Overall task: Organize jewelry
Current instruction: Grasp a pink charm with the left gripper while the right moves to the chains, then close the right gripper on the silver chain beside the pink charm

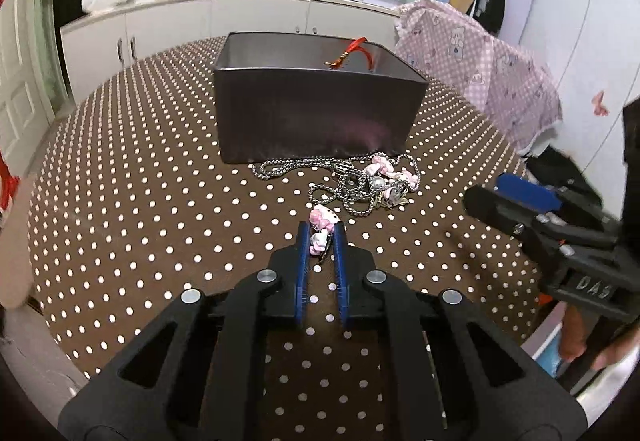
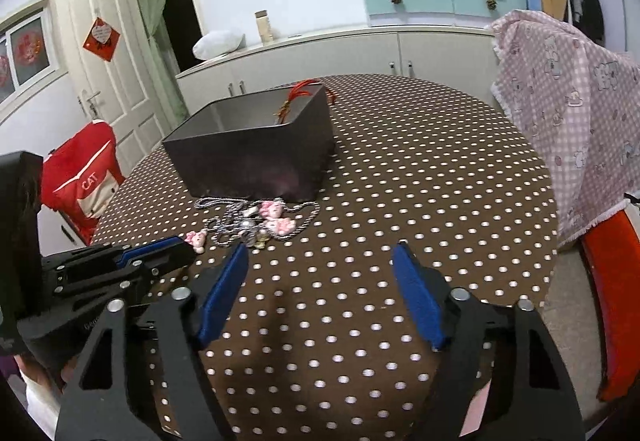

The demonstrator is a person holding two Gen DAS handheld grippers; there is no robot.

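Note:
A dark open box (image 1: 316,113) stands on the polka-dot table, with a red-corded charm (image 1: 352,55) inside; it also shows in the right wrist view (image 2: 256,157). In front of it lies a heap of silver chains (image 1: 344,189) and pink cat charms (image 1: 394,173), also seen in the right wrist view (image 2: 260,221). My left gripper (image 1: 321,237) is shut on a pink and white cat charm (image 1: 322,227) near the table surface. My right gripper (image 2: 320,257) is open and empty, to the right of the heap.
The round table (image 2: 400,181) has a brown cloth with white dots. A chair with pink checked cloth (image 2: 568,113) stands at the right, a red-covered chair (image 2: 84,177) at the left. White cabinets (image 1: 200,21) run behind.

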